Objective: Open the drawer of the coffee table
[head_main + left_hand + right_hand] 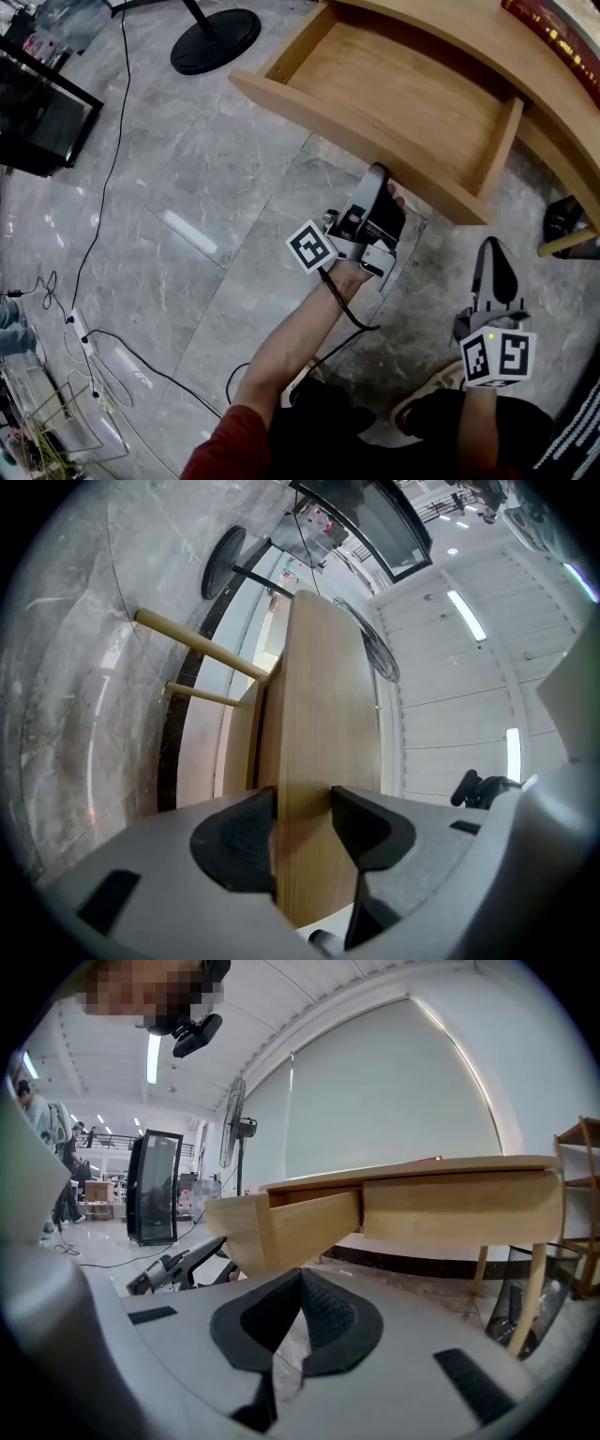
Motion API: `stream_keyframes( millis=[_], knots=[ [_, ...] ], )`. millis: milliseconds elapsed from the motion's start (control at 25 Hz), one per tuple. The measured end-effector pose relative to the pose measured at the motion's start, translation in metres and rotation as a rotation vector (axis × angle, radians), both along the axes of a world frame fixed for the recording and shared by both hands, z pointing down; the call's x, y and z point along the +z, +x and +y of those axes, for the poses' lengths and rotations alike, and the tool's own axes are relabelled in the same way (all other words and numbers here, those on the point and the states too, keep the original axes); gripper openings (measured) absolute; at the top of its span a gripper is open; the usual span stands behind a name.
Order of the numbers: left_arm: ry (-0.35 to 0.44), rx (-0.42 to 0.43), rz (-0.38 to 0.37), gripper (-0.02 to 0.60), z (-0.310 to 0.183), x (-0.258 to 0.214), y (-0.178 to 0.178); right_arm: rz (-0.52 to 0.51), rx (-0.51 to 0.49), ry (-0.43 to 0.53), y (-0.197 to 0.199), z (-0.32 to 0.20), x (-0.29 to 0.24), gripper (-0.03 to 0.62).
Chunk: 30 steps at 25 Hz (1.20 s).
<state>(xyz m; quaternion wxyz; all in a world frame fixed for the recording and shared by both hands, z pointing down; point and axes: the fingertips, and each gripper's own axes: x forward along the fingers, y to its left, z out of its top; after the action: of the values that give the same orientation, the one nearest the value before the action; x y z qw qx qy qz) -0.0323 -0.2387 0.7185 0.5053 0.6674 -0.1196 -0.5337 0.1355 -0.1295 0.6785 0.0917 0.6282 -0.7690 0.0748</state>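
Looks like a big open test lab: grey marble floor (169, 281) trailing cables (114, 155), ceiling strip lights (153, 1058), a standing fan (232, 1115), a glass-door cabinet (155, 1185).

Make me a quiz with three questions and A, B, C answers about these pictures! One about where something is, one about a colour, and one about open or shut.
1. Where is the left hand-held gripper clamped?
A. on a cable
B. on the front board of the light wooden drawer
C. on a table leg

2. What colour is the round flat stand base?
A. black
B. yellow
C. white

3. The drawer is:
A. shut
B. upside down
C. pulled out

Answers: 1 B, its jaws press the board from both sides; 2 A, it is plainly black; 3 C, its bare inside shows from above.
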Motion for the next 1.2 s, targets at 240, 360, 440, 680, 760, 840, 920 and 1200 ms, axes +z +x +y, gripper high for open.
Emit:
stream_keyframes(
  millis=[240,360,440,680,760,840,920,1200],
  knots=[
    [0.019,0.012,-0.004,0.19,-0.001,0.002,0.001,0.011,-0.004,-0.005,-0.001,-0.001,0.004,-0.003],
    [0.008,0.016,-0.023,0.192,0.0,0.005,0.001,0.014,-0.001,-0.006,0.001,-0.002,0.005,-0.003],
    [0.003,0.018,-0.044,0.192,0.002,0.007,0.001,0.012,0.002,-0.007,0.001,-0.002,0.005,-0.003],
    [-0.022,0.005,-0.091,0.192,0.008,0.021,-0.01,0.018,0.001,-0.006,0.0,0.0,0.007,-0.003],
    [-0.024,-0.005,-0.145,0.192,0.01,0.025,-0.012,0.019,0.006,-0.011,0.002,0.0,0.008,-0.003],
    [-0.002,-0.016,-0.242,0.192,0.014,0.028,-0.011,0.021,0.008,-0.016,0.002,0.001,0.01,-0.003],
    [0.043,-0.033,-0.373,0.192,0.018,0.028,-0.009,0.021,0.005,-0.02,0.001,0.0,0.012,-0.003],
    [0.168,-0.14,-0.787,0.19,0.035,0.029,0.003,0.027,0.009,-0.031,0.002,0.0,0.017,-0.003]
  ],
)
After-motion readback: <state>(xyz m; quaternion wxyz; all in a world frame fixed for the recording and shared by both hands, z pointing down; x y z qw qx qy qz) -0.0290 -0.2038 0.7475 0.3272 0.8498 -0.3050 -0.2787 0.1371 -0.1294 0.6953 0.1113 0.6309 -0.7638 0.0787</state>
